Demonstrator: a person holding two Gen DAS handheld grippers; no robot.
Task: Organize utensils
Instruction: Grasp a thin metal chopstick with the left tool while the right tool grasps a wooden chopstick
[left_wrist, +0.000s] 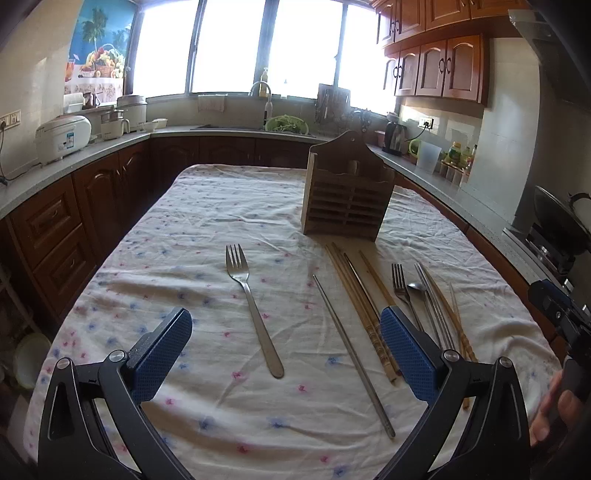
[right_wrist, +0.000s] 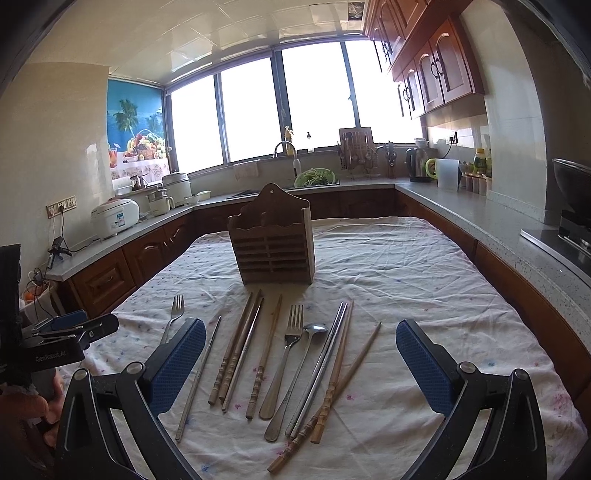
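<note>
A wooden slatted utensil holder (left_wrist: 347, 192) (right_wrist: 273, 251) stands upright on the table, empty as far as I can see. A lone steel fork (left_wrist: 253, 306) (right_wrist: 173, 317) lies left of the rest. A metal chopstick (left_wrist: 351, 350) (right_wrist: 201, 373), wooden chopsticks (left_wrist: 365, 306) (right_wrist: 240, 347), a second fork (left_wrist: 402, 291) (right_wrist: 286, 362), a spoon (right_wrist: 295, 365) and more metal and bamboo chopsticks (right_wrist: 332, 373) lie in a row before the holder. My left gripper (left_wrist: 286, 345) is open above the lone fork's handle. My right gripper (right_wrist: 301, 354) is open above the row.
The table has a white flowered cloth (left_wrist: 207, 229) (right_wrist: 424, 280). Kitchen counters ring it, with rice cookers (left_wrist: 62, 138) on the left, a sink (right_wrist: 314, 177) at the back, a kettle (right_wrist: 417, 166) and a stove with a wok (left_wrist: 561, 221) on the right.
</note>
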